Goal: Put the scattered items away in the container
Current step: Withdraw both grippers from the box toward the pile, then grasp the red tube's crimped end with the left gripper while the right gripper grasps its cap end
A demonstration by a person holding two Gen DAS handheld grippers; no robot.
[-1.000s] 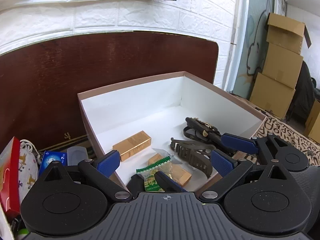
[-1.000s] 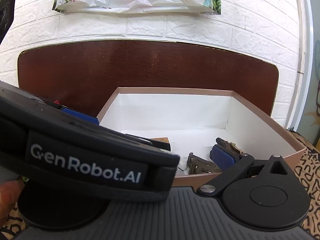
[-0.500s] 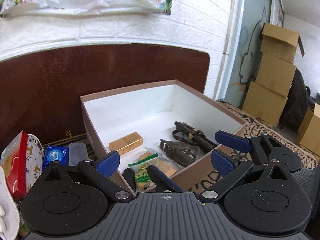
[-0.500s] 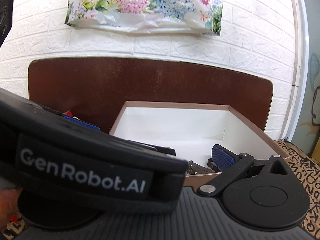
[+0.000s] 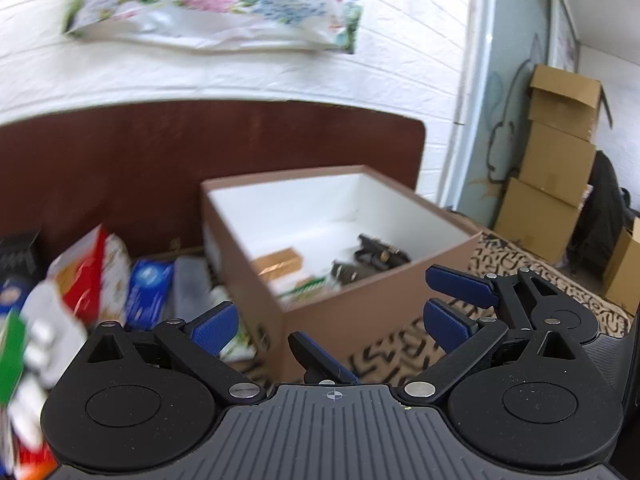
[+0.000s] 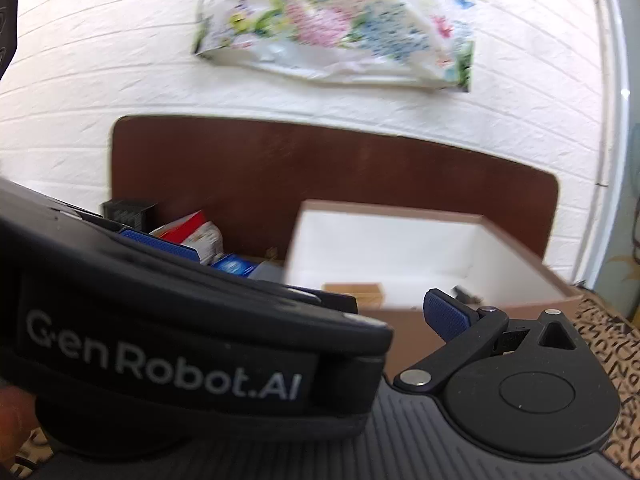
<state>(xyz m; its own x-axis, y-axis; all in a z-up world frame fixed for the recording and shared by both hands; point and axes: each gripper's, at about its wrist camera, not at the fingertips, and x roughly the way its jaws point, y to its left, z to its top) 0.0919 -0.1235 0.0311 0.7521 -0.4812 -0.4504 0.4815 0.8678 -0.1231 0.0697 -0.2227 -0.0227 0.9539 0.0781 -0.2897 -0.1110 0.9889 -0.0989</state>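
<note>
The brown box with a white inside [image 5: 384,304] stands ahead on the patterned cloth; it also shows in the right wrist view [image 6: 520,268]. In it lie a gold bar-shaped pack [image 5: 278,262], a green-and-white packet [image 5: 306,288] and dark hair clips [image 5: 372,256]. My left gripper [image 5: 332,320] is open and empty, in front of the box's near corner. My right gripper [image 5: 400,316] is beside it, open and empty; the left gripper's body [image 6: 180,332] hides its left finger in the right wrist view. Loose packets [image 5: 92,276] lie left of the box.
A dark brown headboard [image 5: 120,168] and a white brick wall stand behind. A blue packet [image 5: 148,292] and grey case [image 5: 188,284] lie by the box's left wall. Cardboard boxes [image 5: 556,172] are stacked at far right. A floral bag [image 5: 224,8] hangs on the wall.
Both grippers have pulled back and up from over the box; the box now sits farther ahead. More of the loose items on the left have come into view.
</note>
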